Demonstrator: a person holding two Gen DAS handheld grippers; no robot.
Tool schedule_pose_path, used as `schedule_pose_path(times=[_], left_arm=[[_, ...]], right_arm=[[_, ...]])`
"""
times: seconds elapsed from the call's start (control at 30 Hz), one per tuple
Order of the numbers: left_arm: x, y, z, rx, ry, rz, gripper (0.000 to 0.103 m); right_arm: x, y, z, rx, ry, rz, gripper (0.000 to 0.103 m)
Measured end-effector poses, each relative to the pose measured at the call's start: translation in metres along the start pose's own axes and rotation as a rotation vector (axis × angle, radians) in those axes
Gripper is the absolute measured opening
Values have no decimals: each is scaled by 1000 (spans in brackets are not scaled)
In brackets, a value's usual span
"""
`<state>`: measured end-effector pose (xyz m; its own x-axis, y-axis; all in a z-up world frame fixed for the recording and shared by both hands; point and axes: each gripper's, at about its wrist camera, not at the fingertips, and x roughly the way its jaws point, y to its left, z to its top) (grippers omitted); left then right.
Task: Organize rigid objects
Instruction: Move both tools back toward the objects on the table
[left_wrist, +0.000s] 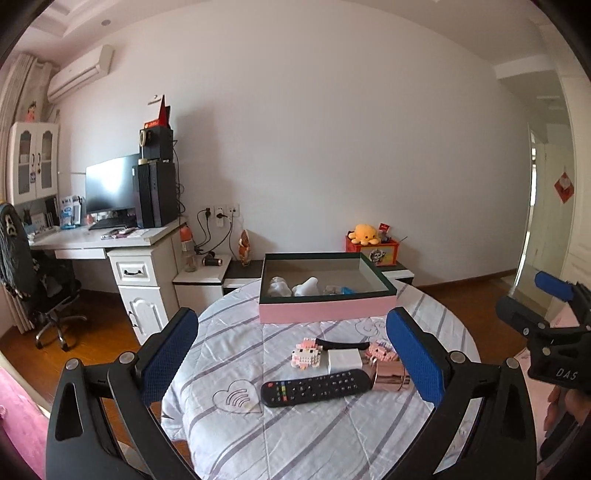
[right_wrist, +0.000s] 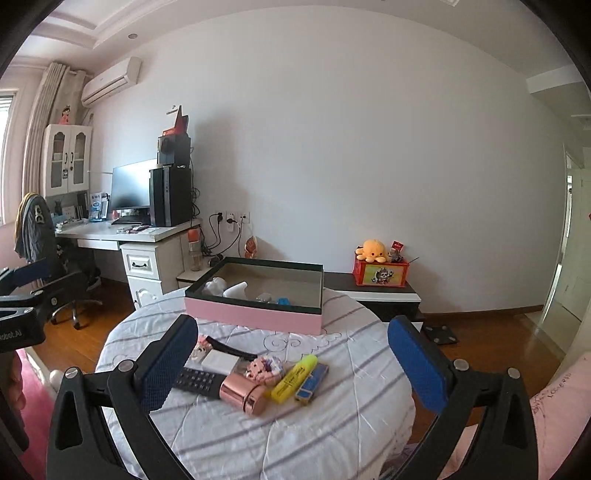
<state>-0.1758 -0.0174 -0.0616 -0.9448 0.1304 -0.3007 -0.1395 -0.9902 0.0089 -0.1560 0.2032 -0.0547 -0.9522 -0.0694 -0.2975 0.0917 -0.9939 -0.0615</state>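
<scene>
A pink box (left_wrist: 327, 310) with a dark rim stands open at the far side of the round, striped-cloth table (left_wrist: 295, 435) and holds several white and blue items. In front of it lie a black remote (left_wrist: 316, 387), a small white box (left_wrist: 345, 361), pink block figures (left_wrist: 306, 354) and a rose-gold cylinder (left_wrist: 389, 376). The right wrist view also shows a yellow highlighter (right_wrist: 295, 376) and a flat blue item (right_wrist: 313, 382). My left gripper (left_wrist: 292, 317) hovers open over the near table. My right gripper (right_wrist: 293, 323) is open too, holding nothing.
A desk (left_wrist: 110, 240) with monitor and an office chair (left_wrist: 33, 280) stand at the left. Behind the table is a low cabinet (right_wrist: 380, 291) bearing an orange box and a yellow plush (right_wrist: 373, 249). Wooden floor surrounds the table. A hand (left_wrist: 565, 410) holds the right gripper.
</scene>
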Motion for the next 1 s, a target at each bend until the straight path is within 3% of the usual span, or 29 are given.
schedule_pose_path(times=[0.4,1.0], left_arm=[[-10,4,-9,6,15,6,103],[80,-2,-44,45,218,-1,103]], right_arm=[[-17,-3,-6,4,-6,-26,103],[120,-25,-86,12,356,-88,103]])
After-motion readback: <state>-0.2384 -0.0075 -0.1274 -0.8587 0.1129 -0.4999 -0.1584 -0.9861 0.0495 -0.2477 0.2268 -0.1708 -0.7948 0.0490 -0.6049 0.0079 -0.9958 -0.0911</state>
